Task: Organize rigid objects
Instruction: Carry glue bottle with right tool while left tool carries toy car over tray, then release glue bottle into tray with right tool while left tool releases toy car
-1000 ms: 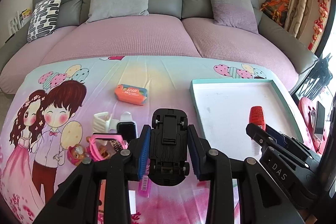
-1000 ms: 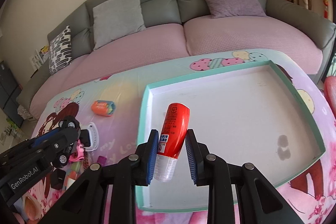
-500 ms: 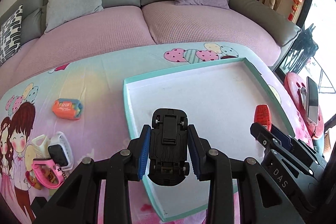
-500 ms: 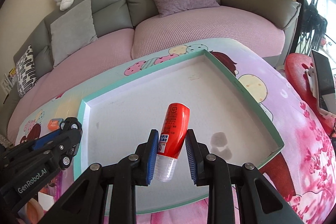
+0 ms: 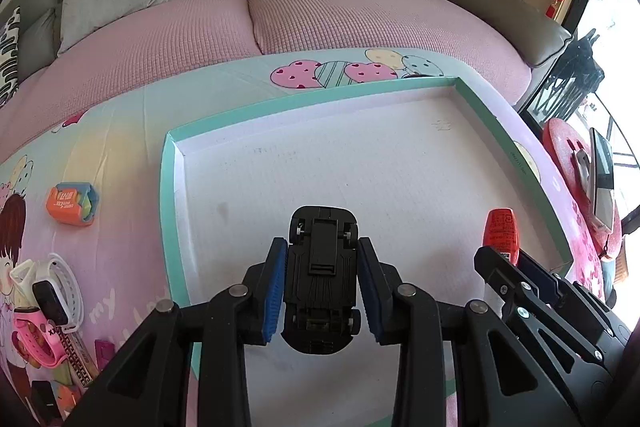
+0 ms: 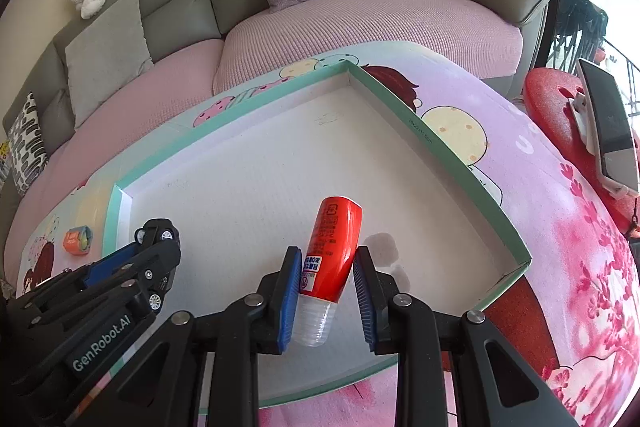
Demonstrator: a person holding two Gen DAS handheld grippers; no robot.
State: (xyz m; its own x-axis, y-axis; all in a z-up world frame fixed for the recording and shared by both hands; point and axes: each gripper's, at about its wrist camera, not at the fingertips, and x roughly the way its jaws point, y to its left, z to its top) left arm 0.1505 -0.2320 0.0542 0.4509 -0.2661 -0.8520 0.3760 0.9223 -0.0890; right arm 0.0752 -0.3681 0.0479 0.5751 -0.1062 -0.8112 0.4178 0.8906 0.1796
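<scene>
Left gripper (image 5: 322,287) — housing lettered "GenRobot.AI"; blue-padded fingers (image 5: 274,291) clamped on a black toy car (image 5: 321,279), underside to the camera, held over the near part of the tray (image 5: 170,187).

Right gripper (image 6: 326,291) — fingers closed on a red bottle (image 6: 332,255), clear cap toward the camera, label print too small to read; held tilted above the tray floor.

Tray: shallow, white inside, teal rim, resting on a cartoon-printed cloth (image 5: 120,147) lettered "my".

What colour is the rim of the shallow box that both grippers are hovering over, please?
The rim of the box is teal green, its floor white; the right wrist view shows it best.
</scene>
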